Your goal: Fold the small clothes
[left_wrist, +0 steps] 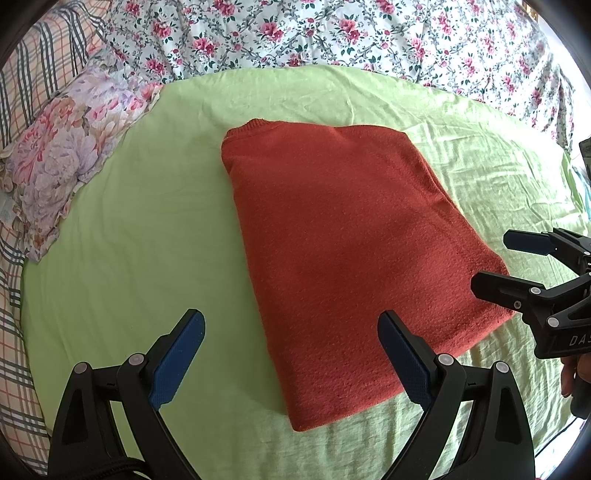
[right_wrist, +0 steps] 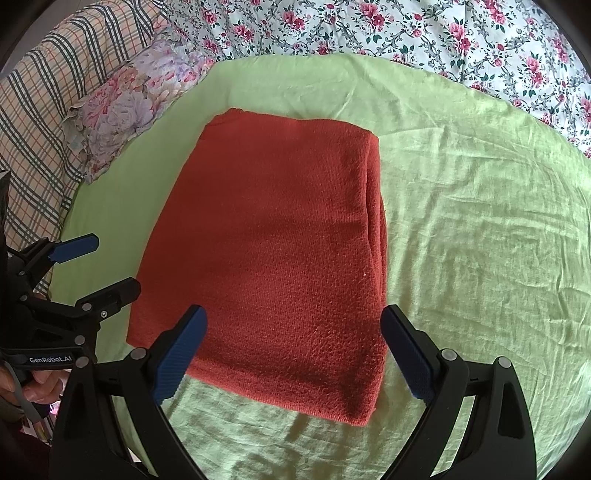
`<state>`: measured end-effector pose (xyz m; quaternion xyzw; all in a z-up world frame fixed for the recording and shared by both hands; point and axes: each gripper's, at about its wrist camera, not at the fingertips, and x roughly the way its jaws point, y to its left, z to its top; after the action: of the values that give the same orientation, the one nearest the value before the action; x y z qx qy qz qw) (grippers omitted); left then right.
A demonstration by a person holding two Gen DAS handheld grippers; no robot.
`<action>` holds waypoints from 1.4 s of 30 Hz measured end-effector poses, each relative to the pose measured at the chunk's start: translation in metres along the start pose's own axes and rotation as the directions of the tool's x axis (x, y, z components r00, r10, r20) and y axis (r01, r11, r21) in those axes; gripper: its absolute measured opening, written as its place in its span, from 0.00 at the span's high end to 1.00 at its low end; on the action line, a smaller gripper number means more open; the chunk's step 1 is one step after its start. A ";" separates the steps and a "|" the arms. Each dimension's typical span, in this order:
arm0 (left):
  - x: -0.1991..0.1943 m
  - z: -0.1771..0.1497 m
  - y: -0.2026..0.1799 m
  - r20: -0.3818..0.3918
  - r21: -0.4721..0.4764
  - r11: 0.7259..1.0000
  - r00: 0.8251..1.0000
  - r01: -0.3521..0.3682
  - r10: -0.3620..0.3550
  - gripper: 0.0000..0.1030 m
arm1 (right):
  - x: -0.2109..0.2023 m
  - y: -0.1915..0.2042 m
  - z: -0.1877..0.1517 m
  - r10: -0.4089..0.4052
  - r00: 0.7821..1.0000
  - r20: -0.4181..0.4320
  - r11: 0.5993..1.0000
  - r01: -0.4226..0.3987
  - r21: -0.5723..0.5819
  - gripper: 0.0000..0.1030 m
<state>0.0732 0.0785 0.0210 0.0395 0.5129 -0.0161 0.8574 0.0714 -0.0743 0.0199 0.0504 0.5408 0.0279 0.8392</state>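
While fingers spread: left gripper (left_wrist: pixel 291 354) | right gripper (right_wrist: pixel 293 354) | sweater (right_wrist: pixel 273 258) edges free

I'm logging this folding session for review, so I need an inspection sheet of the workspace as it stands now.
Surface: wrinkled green sheet spread over the bed.
Job's things: red knitted garment lying folded flat in a rectangle, layered edges along one side.
Clutter: nothing seen on the sheet besides the garment.
Grippers: left tongs open, empty, near the garment's near edge; right tongs open, empty, above its near edge.
Cables: nothing seen.
Surroundings: floral pillow, plaid bedding, rose-print cover.
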 end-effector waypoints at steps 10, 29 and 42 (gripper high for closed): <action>0.001 0.003 0.000 -0.001 0.007 1.000 1.000 0.005 -0.005 0.08 | -0.001 0.000 0.002 -0.002 1.000 0.003 1.000 0.002 0.008 0.08; 0.007 0.011 0.000 -0.008 0.009 1.000 1.000 0.010 -0.010 0.08 | 0.001 -0.003 0.005 -0.001 1.000 0.005 1.000 0.001 0.011 0.08; 0.010 0.015 -0.003 -0.002 0.008 1.000 1.000 0.011 -0.011 0.08 | 0.004 -0.009 0.010 -0.001 1.000 0.002 1.000 0.001 0.017 0.08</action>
<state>0.0907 0.0748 0.0187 0.0401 0.5141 -0.0230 0.8565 0.0817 -0.0836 0.0192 0.0573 0.5401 0.0231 0.8393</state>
